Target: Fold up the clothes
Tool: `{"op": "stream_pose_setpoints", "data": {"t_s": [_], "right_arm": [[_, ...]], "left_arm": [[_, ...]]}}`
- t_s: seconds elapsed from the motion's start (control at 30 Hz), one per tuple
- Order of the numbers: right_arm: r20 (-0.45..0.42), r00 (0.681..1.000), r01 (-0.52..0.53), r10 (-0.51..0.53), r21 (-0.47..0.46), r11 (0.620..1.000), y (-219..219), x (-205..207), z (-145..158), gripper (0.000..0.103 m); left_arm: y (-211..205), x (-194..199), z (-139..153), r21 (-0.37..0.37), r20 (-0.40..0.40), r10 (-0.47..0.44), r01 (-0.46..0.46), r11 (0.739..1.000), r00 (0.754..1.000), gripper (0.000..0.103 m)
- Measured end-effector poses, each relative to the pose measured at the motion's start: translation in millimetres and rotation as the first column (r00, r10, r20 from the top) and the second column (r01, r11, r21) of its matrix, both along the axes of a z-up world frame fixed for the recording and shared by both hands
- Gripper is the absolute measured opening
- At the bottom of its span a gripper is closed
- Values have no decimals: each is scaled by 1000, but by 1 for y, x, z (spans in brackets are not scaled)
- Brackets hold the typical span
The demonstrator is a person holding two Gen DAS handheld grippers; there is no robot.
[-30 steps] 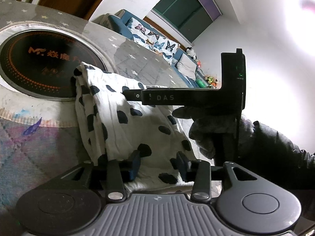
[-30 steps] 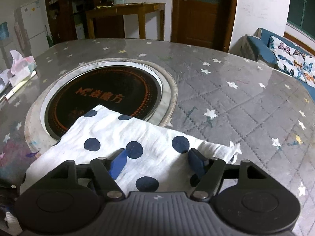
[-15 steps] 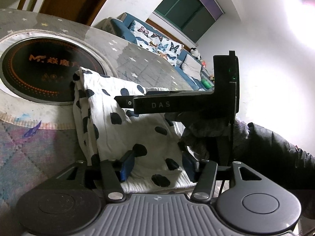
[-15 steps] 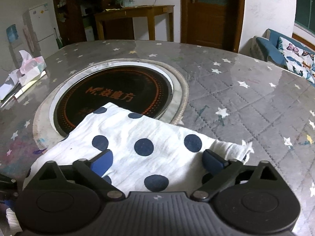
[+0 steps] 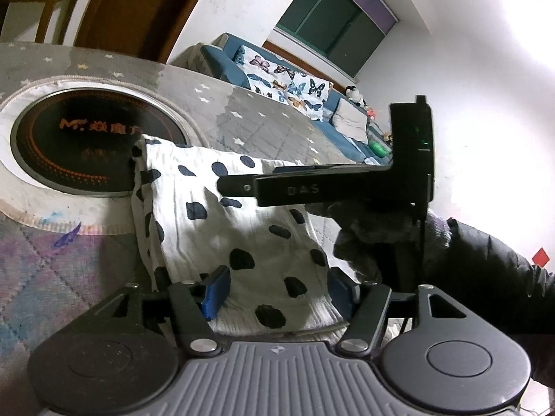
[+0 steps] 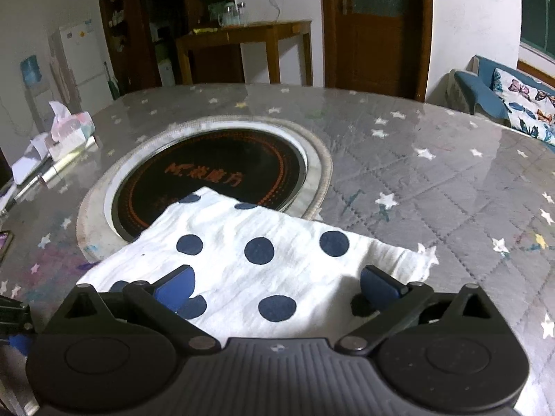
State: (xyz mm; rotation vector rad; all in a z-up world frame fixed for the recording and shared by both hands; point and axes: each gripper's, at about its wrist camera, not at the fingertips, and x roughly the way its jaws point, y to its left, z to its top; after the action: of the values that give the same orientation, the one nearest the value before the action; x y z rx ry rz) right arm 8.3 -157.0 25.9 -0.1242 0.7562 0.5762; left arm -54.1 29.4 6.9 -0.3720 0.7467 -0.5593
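Left tongs [image 5: 275, 286]: jaws parted and opening. Blue pads [image 5: 215, 289] sit at either side of the cloth [image 5: 222, 228] at lower centre of the left view; the cloth lies between them, not pinched. Released.

Right tongs [image 6: 277, 282]: jaws at full spread, nothing clamped. Pads [image 6: 380, 286] hang over the near edge of the cloth [image 6: 263, 260], lower centre of the right view. Whether the pad tips touch the fabric: cannot tell.

The right tongs [image 5: 242, 189] also show in the left view, mid-right, as a black bar marked "DAS" reaching leftward over the cloth, held by a gloved hand [image 5: 367, 239] with a dark sleeve [image 5: 485, 277] at right edge.

Cloth: white with dark dots, folded to a rough rectangle, flat on the worktop [image 6: 433, 180]. Its far corner overlaps the rim of the round black hotplate [image 6: 215, 170] set into the worktop centre.

Worktop cover: grey quilted, white stars.

Further out, right view: tissue pack [image 6: 71, 128] at mid-left, wooden side table [image 6: 242, 34] and door [image 6: 376, 24] at top, sofa [image 6: 492, 93] with butterfly cushion at right edge.
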Motion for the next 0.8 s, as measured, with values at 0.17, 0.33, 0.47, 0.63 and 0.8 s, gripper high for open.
{"op": "stream_pose_setpoints", "data": {"t_s": [0.17, 0.33, 0.47, 0.63, 0.8], "right_arm": [[42, 998, 38, -42, 79, 996, -20, -11, 14, 103], [86, 993, 74, -85, 131, 989, -37, -26, 26, 103], [116, 989, 77, -94, 145, 986, -43, -36, 31, 103], [155, 983, 72, -101, 180, 981, -51, -50, 36, 103], [188, 976, 63, -110, 238, 969, -62, -63, 42, 103]], "left_arm": [[-7, -7, 7, 27, 30, 6, -7, 1000, 1000, 77], [-13, -14, 15, 52, 72, 22, -26, 998, 997, 93], [-16, -20, 23, 67, 105, 48, -55, 996, 993, 103], [-20, -26, 30, 79, 134, 67, -78, 994, 989, 103], [-28, -30, 35, 96, 158, 71, -87, 992, 985, 103]]}}
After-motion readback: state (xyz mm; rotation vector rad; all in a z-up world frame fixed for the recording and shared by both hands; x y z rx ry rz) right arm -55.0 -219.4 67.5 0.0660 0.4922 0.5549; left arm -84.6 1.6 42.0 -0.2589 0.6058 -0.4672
